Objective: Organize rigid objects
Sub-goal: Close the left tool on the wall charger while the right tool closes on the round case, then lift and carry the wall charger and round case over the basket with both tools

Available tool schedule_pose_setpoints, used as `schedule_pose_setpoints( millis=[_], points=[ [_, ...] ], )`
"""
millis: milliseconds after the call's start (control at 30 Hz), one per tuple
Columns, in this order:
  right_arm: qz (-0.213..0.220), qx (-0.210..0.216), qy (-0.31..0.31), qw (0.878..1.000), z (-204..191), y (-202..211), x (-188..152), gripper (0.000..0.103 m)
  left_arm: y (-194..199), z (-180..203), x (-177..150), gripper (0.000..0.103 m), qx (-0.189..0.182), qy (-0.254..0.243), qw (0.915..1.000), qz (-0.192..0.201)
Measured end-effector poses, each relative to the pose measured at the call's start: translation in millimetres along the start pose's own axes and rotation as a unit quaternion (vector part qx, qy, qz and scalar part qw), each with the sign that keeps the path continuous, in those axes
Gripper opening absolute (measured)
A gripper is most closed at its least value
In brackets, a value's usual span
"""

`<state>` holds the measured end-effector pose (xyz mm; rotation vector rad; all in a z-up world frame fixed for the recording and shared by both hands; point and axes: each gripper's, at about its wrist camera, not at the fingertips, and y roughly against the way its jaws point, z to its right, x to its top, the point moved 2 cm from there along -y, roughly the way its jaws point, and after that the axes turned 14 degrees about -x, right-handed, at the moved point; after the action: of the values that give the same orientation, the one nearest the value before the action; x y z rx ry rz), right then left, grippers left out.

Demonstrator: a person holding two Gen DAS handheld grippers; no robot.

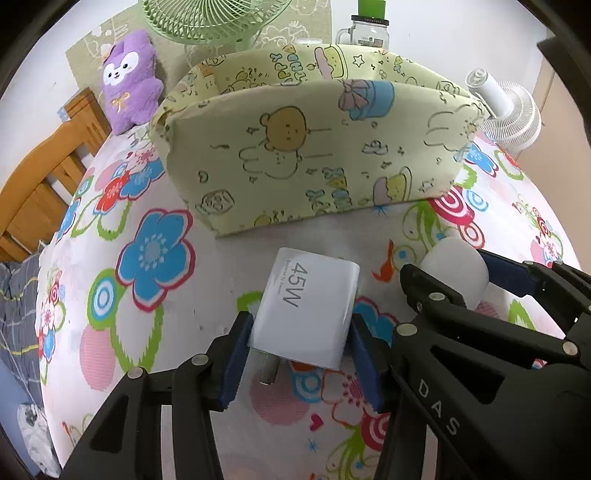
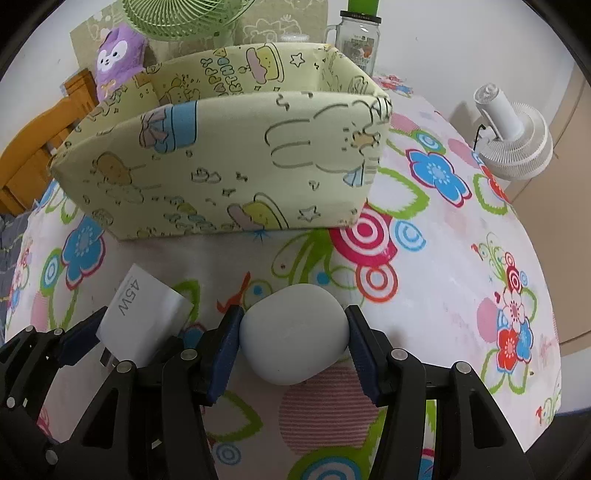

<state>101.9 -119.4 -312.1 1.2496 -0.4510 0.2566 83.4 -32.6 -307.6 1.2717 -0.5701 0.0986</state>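
Ahead, fabric bin (image 1: 317,155) before fan (image 1: 218,18)

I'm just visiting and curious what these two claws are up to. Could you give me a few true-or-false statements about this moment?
1. The left gripper holds a white charger marked 45W. True.
2. The right gripper is empty. False: its pads press a rounded white object.
3. The fabric storage box stands beyond both grippers on the flowered tablecloth. True.
4. The charger already lies inside the box. False: it is in front of it, between the left gripper's pads.
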Motion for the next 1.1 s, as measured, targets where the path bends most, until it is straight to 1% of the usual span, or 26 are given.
schedule_pose_setpoints(
  millis=[133, 267, 567, 833, 1033, 1100],
  points=[
    [-0.001, 0.005, 0.007, 1.000, 1.8, 1.8, -5.1, 0.059, 3.3, 5.0, -6.9, 0.054, 0.003, 0.002, 1.0000, -0.003],
    [0.000, -0.001, 0.007, 1.000, 4.4, 3.5, -7.0, 0.059, 3.0, 9.3, -6.3, 0.054, 0.000, -0.002, 1.0000, -0.004],
    [-0.005, -0.014, -0.017, 1.000, 16.9, -4.3, 0.6, 0.059, -6.9, 7.0, 7.6, 0.056, -0.009, -0.027, 0.9996, -0.005],
    [-0.006, -0.027, -0.034, 0.999, 21.9, -9.9, 7.7, 0.059, -14.1, 4.6, 20.6, 0.057, -0.025, -0.038, 0.9989, -0.004],
    [-0.007, -0.035, -0.042, 0.999, 26.1, -14.4, 13.1, 0.059, -18.9, 7.8, 29.3, 0.057, -0.028, -0.048, 0.9984, -0.002],
    [-0.006, -0.035, -0.042, 0.998, 28.8, -17.3, 16.5, 0.059, -20.1, 9.0, 32.1, 0.054, -0.029, -0.048, 0.9984, -0.003]
  ],
)
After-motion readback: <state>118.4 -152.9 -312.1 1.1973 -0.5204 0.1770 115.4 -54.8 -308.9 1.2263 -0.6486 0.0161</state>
